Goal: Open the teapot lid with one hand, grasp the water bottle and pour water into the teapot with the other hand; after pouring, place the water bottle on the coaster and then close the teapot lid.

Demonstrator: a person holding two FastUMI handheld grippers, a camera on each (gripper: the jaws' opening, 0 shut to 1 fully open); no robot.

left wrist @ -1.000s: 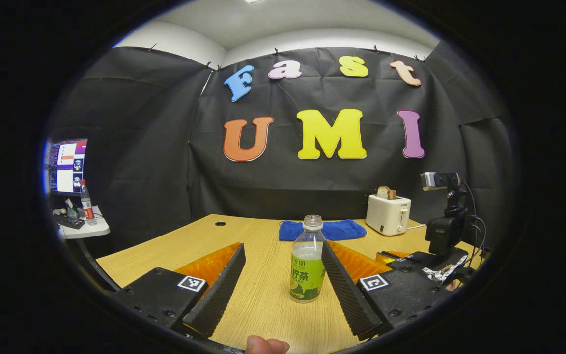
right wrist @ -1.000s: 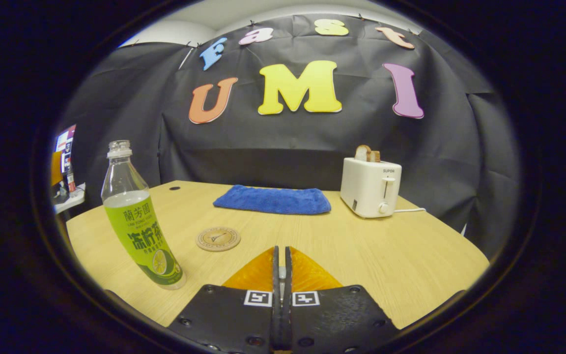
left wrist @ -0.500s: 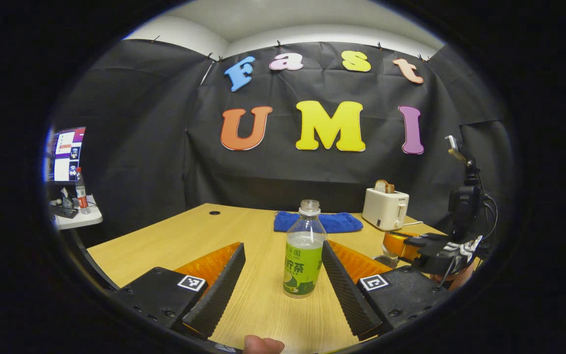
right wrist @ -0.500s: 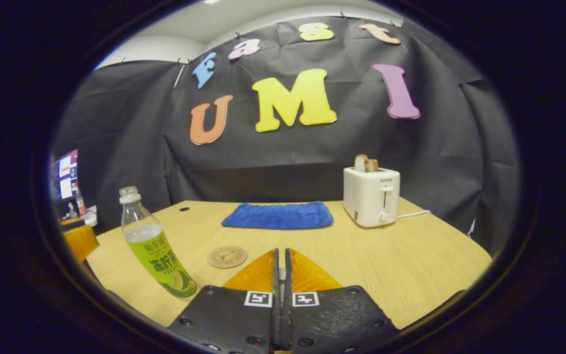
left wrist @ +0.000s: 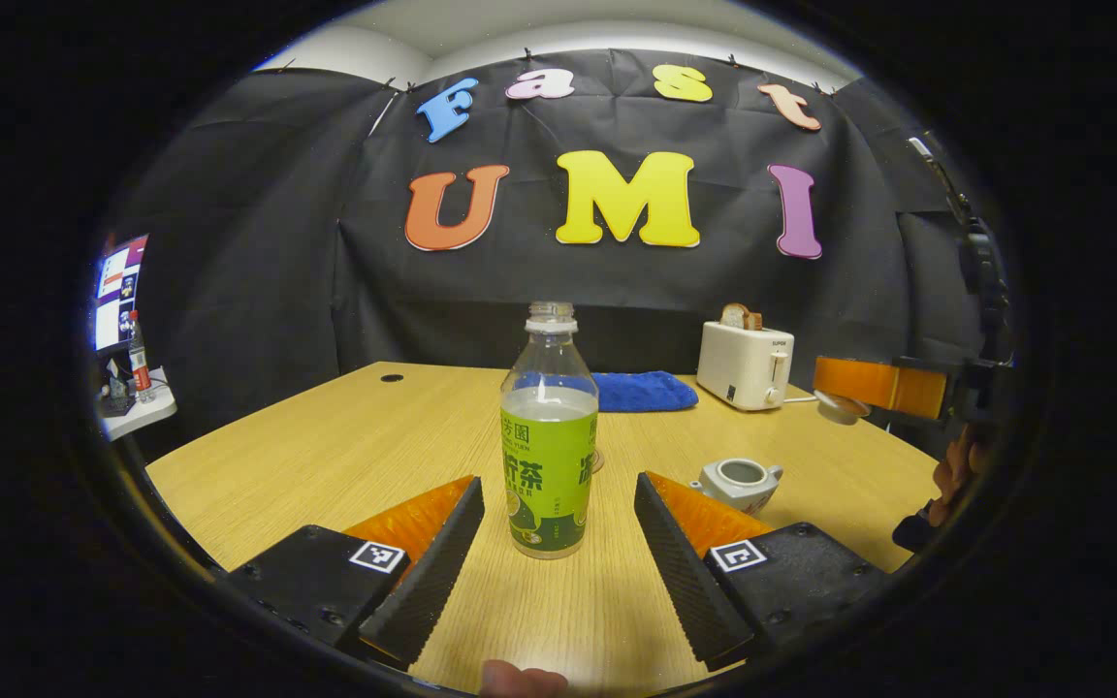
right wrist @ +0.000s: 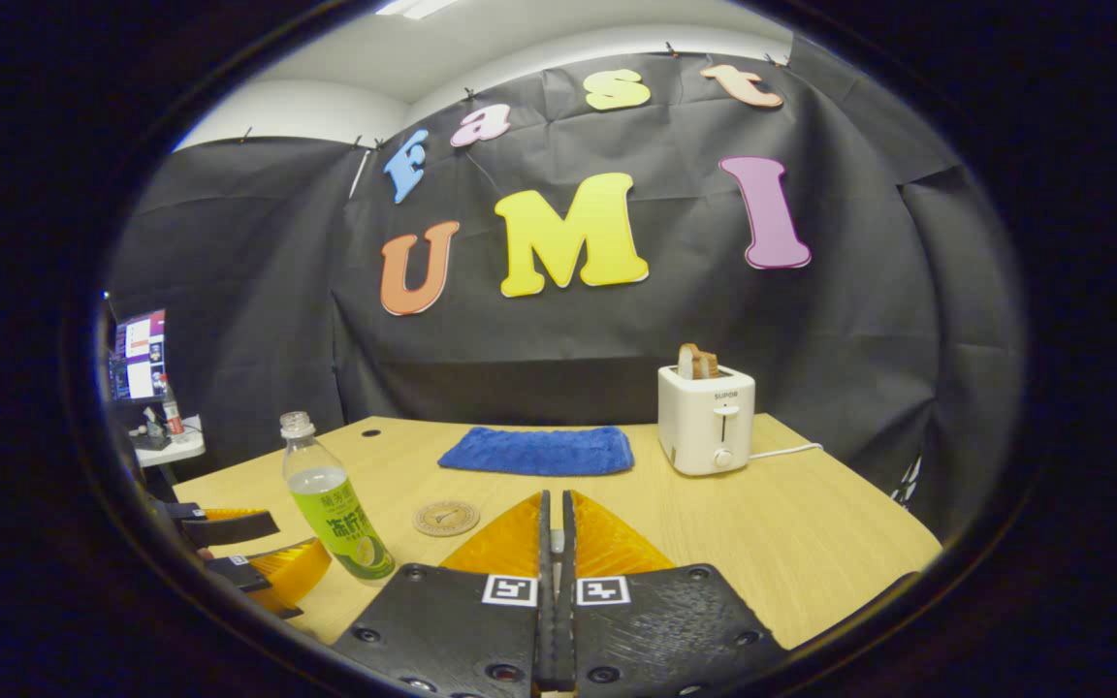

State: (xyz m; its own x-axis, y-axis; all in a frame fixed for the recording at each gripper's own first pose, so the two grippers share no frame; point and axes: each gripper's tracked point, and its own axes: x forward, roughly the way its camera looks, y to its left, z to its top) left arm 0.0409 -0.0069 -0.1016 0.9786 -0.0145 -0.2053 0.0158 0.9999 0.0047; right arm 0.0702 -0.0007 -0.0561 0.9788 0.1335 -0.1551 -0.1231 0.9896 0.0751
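1. In the left gripper view, the left gripper stands wide open low over the light wooden table, its two fingers apart on either side of the clear plastic water bottle with a green label; neither finger touches it. The bottle stands upright, uncapped, partly filled.
2. Right of the bottle in that view sits the small pale ceramic teapot, its top open, on the table just beyond the right-hand finger. Farther right, the right gripper hangs above the table, held by a hand, with a small round pale lid at its tip.
3. The right gripper view shows the round wooden coaster on the table, right of the bottle and near it. At the far left the left gripper reaches toward the bottle.
4. At the bottom of the right gripper view, the right gripper's fingers are pressed together; what they hold is hidden from there.
5. Farther back lie a folded blue cloth and, to its right, a white toaster with bread slices, both well clear of the bottle.
6. A monitor on a side desk stands at the far left.
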